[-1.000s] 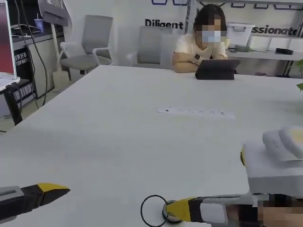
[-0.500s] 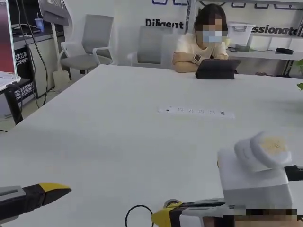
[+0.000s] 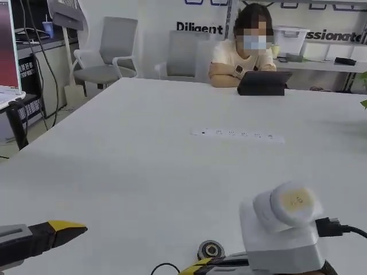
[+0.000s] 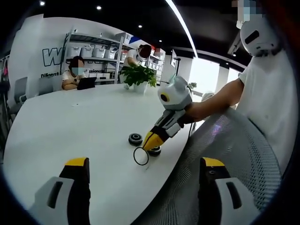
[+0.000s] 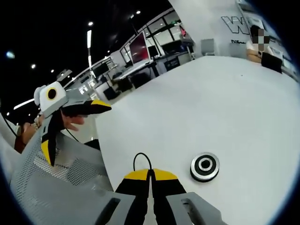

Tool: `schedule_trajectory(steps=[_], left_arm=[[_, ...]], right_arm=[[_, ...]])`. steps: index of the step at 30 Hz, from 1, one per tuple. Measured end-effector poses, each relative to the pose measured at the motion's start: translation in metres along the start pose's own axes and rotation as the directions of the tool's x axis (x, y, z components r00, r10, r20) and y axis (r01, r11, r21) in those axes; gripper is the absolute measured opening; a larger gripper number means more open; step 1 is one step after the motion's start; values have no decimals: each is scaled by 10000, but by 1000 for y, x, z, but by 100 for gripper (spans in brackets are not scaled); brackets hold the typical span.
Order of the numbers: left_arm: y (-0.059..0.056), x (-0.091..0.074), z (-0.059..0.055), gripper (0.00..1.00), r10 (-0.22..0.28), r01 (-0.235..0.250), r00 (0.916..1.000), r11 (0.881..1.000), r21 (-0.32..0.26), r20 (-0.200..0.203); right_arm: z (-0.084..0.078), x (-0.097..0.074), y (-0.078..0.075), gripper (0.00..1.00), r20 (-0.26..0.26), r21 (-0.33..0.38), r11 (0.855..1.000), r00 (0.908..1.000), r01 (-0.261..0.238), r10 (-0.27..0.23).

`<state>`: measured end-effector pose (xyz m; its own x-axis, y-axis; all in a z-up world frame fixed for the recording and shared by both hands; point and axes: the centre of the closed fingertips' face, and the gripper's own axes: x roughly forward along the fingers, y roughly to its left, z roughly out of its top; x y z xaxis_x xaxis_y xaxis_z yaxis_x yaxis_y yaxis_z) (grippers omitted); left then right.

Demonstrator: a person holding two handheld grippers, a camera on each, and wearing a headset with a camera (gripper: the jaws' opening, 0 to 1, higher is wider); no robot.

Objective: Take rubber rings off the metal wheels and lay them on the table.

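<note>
My right gripper (image 5: 150, 174) is shut on a thin black rubber ring (image 5: 142, 161), which loops out past its yellow tips. In the head view that gripper (image 3: 194, 266) sits at the bottom edge with the ring (image 3: 163, 267) to its left. A metal wheel (image 3: 211, 250) lies flat on the white table (image 3: 172, 172) just behind the tips and appears again to the right of the jaws (image 5: 205, 166). My left gripper (image 4: 145, 161) is open and holds nothing; it hovers near the table's front left (image 3: 69, 230). Its view shows the ring (image 4: 140, 155) and two wheels, one (image 4: 135, 138) beyond the other (image 4: 154, 151).
A white power strip (image 3: 237, 135) lies mid-table. At the far side a person (image 3: 243, 54) sits with a dark tablet (image 3: 262, 83). Grey chairs (image 3: 106, 54) stand beyond the far left corner. A mesh chair back (image 4: 220, 154) is close to the near table edge.
My right gripper has drawn left and toward the near edge with the ring, uncovering the wheel. The left gripper has stayed put.
</note>
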<state>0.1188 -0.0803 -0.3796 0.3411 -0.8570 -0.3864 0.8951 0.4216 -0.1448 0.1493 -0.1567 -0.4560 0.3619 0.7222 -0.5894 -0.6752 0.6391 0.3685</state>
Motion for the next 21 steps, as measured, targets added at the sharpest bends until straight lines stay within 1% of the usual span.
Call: schedule_trajectory(steps=[2,4,6,8,10,13,19,21], left_arm=[[0,0,0,96,-5,5,10000,10000,-21,-4],[0,0,-1,96,-20,20,10000,10000,-45,-15],[-1,0,0,95,-36,36,10000,10000,-69,58],[0,0,2,95,-9,10,9999,9999,-114,149],[0,-1,1,95,9,-7,9999,9999,-170,156],[0,0,1,95,-8,11,9999,9998,-207,154],[0,0,1,95,-12,16,9999,9996,-268,155],[0,0,0,95,-1,5,9999,9996,-296,138]], right_arm=[[-4,3,-3,0,-95,-378,9990,9996,255,-259],[-5,4,-2,0,-148,-574,9980,9995,272,-281],[-6,7,-3,0,-174,-773,9964,9992,343,-358],[-5,9,-4,0,-107,-784,9961,9990,413,-423],[-7,10,-4,0,-179,-844,9958,9991,367,-383],[-12,11,-6,0,-331,-1032,9937,9983,437,-473],[-8,11,-7,0,-236,-1166,9922,9986,434,-464],[-6,10,-9,3,-104,-1301,9901,9985,527,-545]])
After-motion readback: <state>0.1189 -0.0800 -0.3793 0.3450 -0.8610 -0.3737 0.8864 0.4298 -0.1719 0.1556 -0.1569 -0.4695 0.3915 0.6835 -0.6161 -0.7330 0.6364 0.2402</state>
